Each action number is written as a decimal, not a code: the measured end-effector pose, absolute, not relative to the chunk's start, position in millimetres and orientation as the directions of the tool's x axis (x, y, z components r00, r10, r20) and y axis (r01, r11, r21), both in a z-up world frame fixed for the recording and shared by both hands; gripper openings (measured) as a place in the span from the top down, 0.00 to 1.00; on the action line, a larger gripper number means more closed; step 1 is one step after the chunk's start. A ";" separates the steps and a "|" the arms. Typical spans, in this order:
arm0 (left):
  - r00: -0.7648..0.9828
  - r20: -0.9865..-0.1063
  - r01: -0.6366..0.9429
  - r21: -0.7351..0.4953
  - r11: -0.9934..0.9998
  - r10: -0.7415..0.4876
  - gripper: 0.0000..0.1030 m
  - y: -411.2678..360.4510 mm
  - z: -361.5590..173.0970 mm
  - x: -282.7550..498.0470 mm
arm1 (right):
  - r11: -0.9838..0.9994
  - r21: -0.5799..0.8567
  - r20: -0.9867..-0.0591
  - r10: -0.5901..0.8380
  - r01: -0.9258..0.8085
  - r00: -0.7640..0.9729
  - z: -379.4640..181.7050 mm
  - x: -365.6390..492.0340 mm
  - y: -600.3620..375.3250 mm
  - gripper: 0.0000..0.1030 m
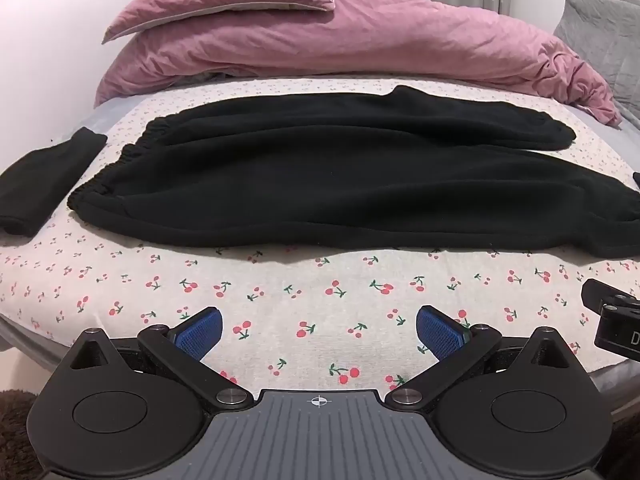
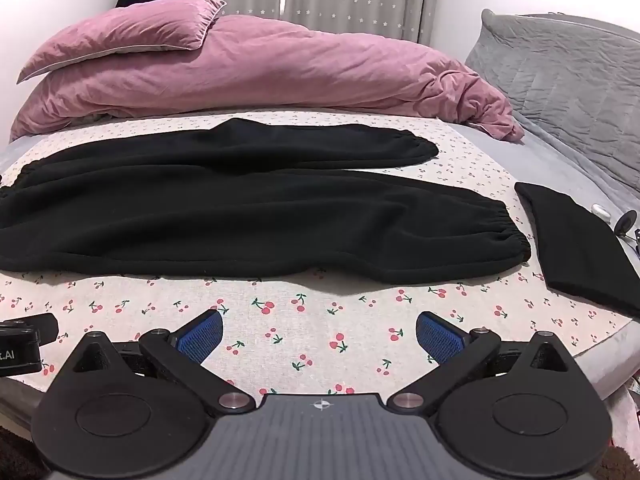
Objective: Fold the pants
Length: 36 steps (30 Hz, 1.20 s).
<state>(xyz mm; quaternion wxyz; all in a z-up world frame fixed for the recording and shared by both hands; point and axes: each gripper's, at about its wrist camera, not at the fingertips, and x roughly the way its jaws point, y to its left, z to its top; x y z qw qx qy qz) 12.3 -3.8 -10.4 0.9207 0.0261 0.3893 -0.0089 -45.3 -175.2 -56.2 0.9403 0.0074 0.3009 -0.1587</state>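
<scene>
two grippers, left gripper (image 1: 319, 330) and right gripper (image 2: 319, 332), fingers wide, empty; pants (image 1: 320, 184) ahead of fingers, apart, long axis crosswise; waistband ahead-left of left fingers, cuffs ahead-right of right.

We take the black pants (image 1: 320, 184) as our landmark. Our left wrist camera sits just off the bed's (image 1: 304, 296) near edge, looking down and across toward the pants' waistband end, fairly close. Our right wrist camera looks from the same near edge, tilted less steeply, toward the cuff end (image 2: 508, 236). Both views share the pants (image 2: 256, 208), the cherry-print sheet (image 2: 320, 320) before them and the pink duvet (image 1: 340, 44) behind them.
</scene>
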 end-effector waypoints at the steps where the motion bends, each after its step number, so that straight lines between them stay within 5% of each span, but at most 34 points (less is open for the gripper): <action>1: 0.696 -0.718 0.036 0.041 0.998 0.004 0.00 -4.1 -10.6 13.1 | 0.950 -0.082 -0.568 -0.294 0.303 0.769 -56.2 -45.3 -175.2 0.00; 36: 0.676 -0.736 0.043 0.073 0.996 0.025 0.00 -11.8 -25.7 23.9 | 0.949 -0.075 -0.600 -0.289 0.308 0.746 -66.6 -34.0 -181.6 0.00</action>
